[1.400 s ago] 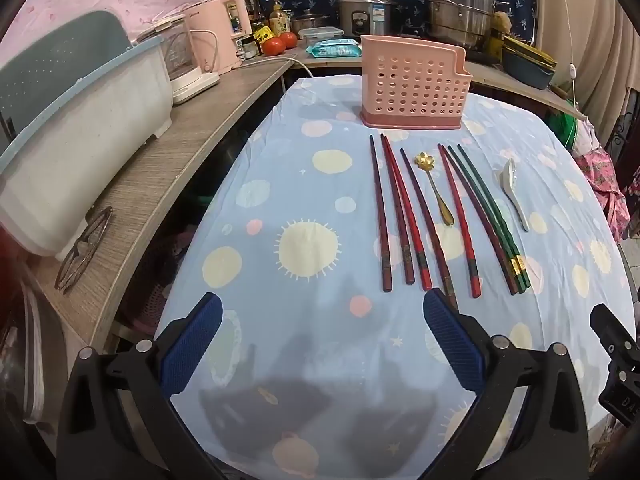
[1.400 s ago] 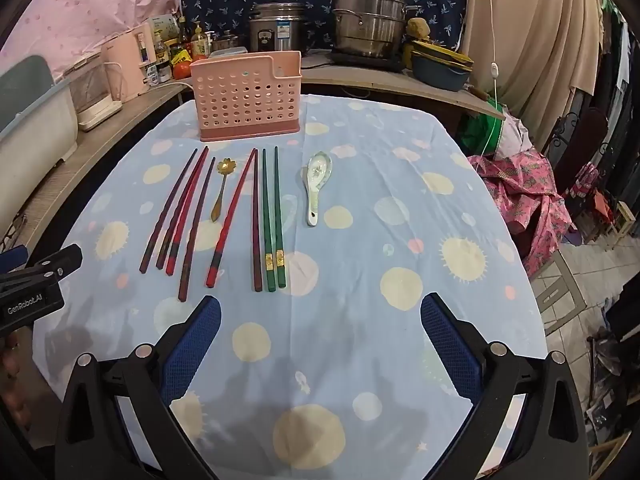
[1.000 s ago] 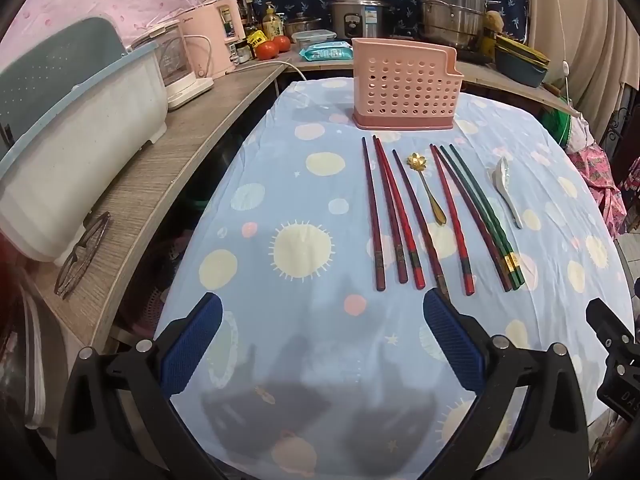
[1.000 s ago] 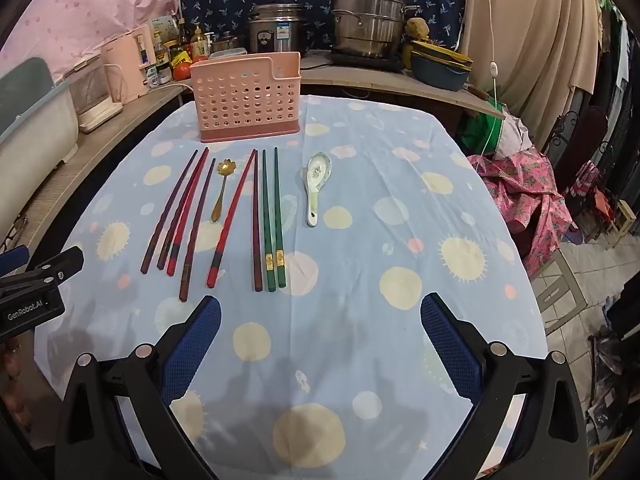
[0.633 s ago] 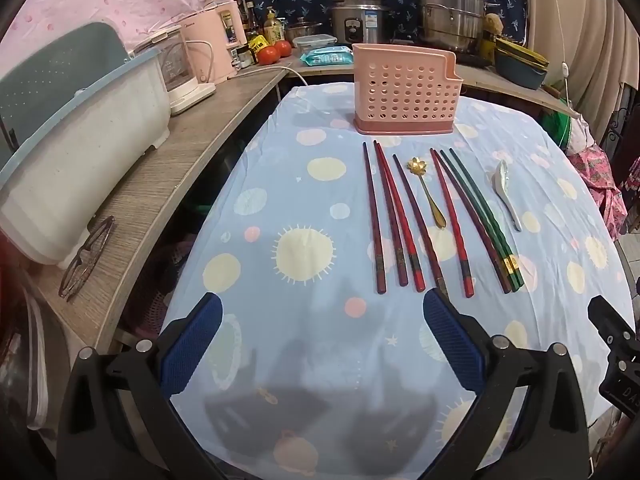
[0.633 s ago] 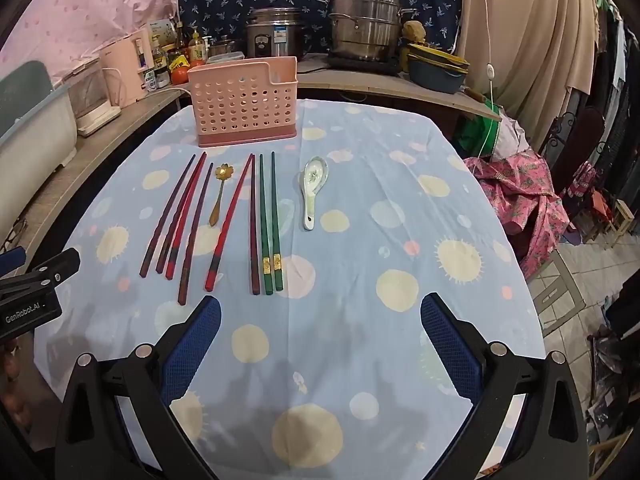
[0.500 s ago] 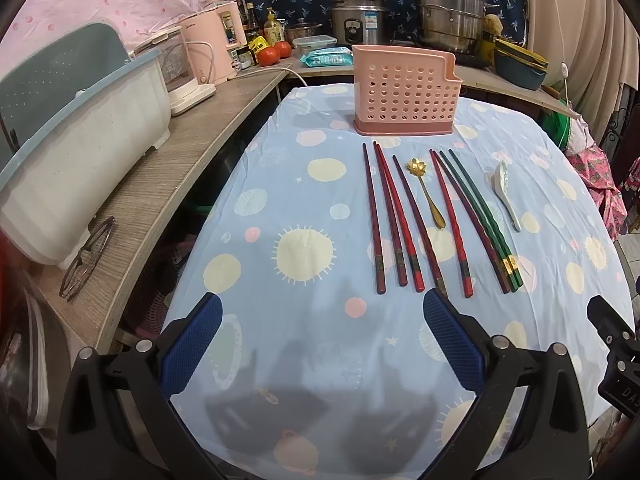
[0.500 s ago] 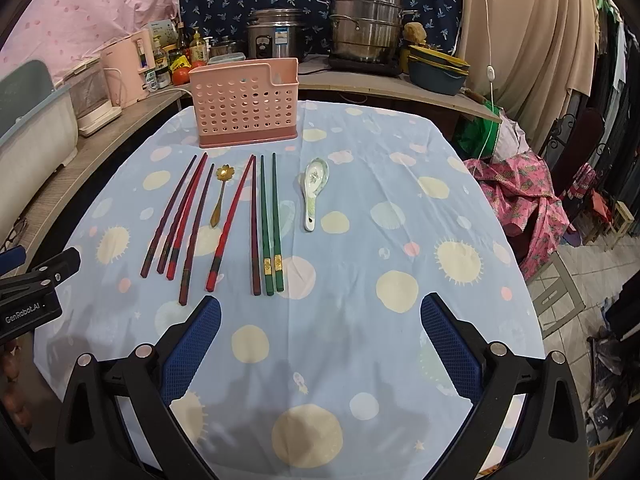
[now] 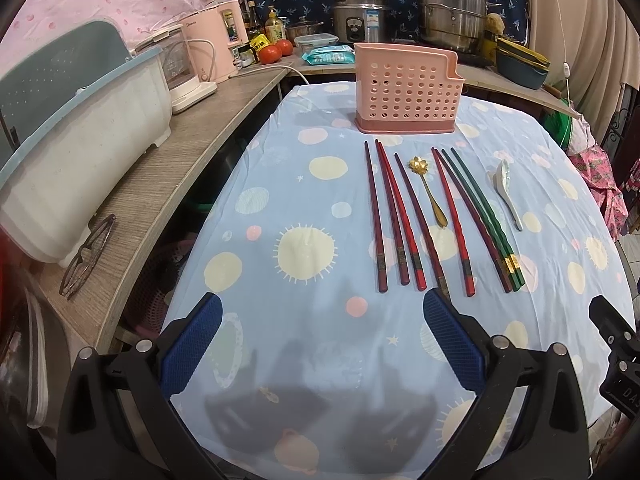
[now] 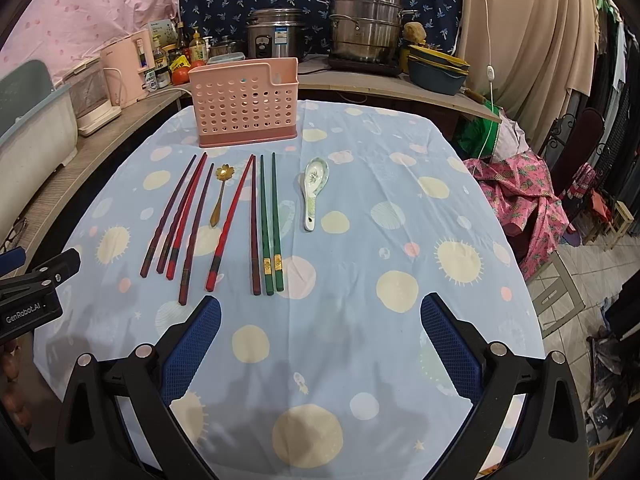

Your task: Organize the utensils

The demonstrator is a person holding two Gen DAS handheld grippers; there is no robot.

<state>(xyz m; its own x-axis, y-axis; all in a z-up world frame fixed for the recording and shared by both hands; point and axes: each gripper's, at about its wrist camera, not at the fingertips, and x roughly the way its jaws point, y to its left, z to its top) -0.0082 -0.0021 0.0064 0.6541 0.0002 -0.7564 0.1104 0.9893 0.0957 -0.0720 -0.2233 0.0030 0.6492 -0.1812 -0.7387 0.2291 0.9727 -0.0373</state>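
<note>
Left gripper (image 9: 320, 344): jaws spread wide, nothing between the blue pads; it hangs over the near edge of the table, left of the utensil row.
Right gripper (image 10: 320, 344): jaws also wide apart and holding nothing; it hangs over the near edge, right of the chopsticks' near ends.
Tablecloth (image 10: 400, 200): pale blue with cream and pink dots, covering the whole table.
Red chopsticks (image 10: 184, 216): several red and dark red sticks lying flat in a loose fan on the left of the row, tips toward the holder.
Gold spoon (image 10: 221, 192): small, with a flower-shaped bowl, lying among the red sticks.
Green chopsticks (image 10: 270, 220): a pair side by side with gold bands near their thick ends, a dark red stick just to their left.
Ceramic spoon (image 10: 313, 190): white with a printed bowl, lying flat, set apart to the right of the green pair.
Utensil holder (image 10: 244, 102): pink perforated plastic, upright at the far end of the table just beyond the row's tips; through the holes no utensil shows inside, though the top opening is not seen from above.
Counter (image 9: 160, 184): wooden, running along the left and back sides of the table.
Dish rack tub (image 9: 80, 152): white with a blue rim, on the counter; its contents are out of sight.
Steel pots (image 10: 364, 24): stacked at the back, lids on, beside a rice cooker (image 10: 276, 36).
Blue bowls (image 10: 436, 66): stacked at the back right.
</note>
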